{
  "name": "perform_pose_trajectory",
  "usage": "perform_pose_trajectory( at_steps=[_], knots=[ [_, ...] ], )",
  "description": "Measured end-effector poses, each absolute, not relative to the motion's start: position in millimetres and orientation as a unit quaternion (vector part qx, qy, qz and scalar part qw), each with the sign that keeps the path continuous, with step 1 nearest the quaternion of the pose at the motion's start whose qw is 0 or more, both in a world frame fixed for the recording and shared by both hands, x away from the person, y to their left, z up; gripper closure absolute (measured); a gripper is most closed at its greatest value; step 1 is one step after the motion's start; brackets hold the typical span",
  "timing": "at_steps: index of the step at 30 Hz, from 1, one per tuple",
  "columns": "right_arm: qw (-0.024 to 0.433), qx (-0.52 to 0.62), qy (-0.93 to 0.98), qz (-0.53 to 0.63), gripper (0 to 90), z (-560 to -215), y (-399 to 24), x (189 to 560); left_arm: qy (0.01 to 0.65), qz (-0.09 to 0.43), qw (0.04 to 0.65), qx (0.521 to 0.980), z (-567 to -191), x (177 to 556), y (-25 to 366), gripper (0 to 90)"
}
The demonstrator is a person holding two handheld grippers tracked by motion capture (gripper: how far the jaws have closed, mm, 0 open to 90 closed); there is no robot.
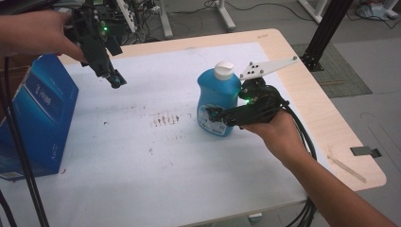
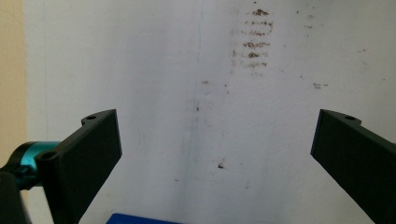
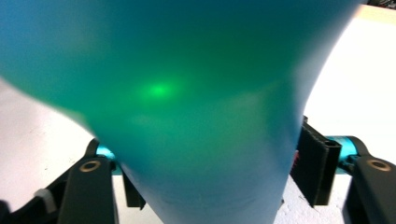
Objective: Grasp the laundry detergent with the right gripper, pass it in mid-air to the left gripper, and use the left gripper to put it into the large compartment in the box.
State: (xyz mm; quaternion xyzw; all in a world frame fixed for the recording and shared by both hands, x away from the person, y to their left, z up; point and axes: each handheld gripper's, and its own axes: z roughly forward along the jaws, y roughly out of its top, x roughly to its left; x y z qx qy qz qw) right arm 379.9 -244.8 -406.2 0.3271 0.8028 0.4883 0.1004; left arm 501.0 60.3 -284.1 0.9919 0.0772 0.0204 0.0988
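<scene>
Gripping is the step in hand: your right gripper (image 1: 213, 115) has its jaws set against both flanks of the blue plastic detergent bottle with the white cap (image 1: 218, 101), which stands upright on the white table cover (image 1: 142, 156), well to the right of the blue cardboard box (image 1: 40, 113). Judging by the right gripper view, the hold looks firm, so next lift straight up without tipping. Your left gripper (image 1: 116, 81) hovers beside the box, jaws wide, holding nothing.
</scene>
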Motion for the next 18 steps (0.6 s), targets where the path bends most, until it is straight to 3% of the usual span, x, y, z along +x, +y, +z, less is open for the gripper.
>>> perform_pose_trajectory(
  at_steps=[11,18],
  knots=[
    [0.114,0.320,0.802,0.491,39.9,-406.1,-242.7,377.3,0.079,0.021,0.100,0.992,-285.0,500.4,61.7,1.8],
    [0.147,0.308,0.803,0.488,44.8,-404.1,-241.8,373.2,0.079,0.021,0.100,0.992,-284.7,500.1,62.0,1.7]
  ],
)
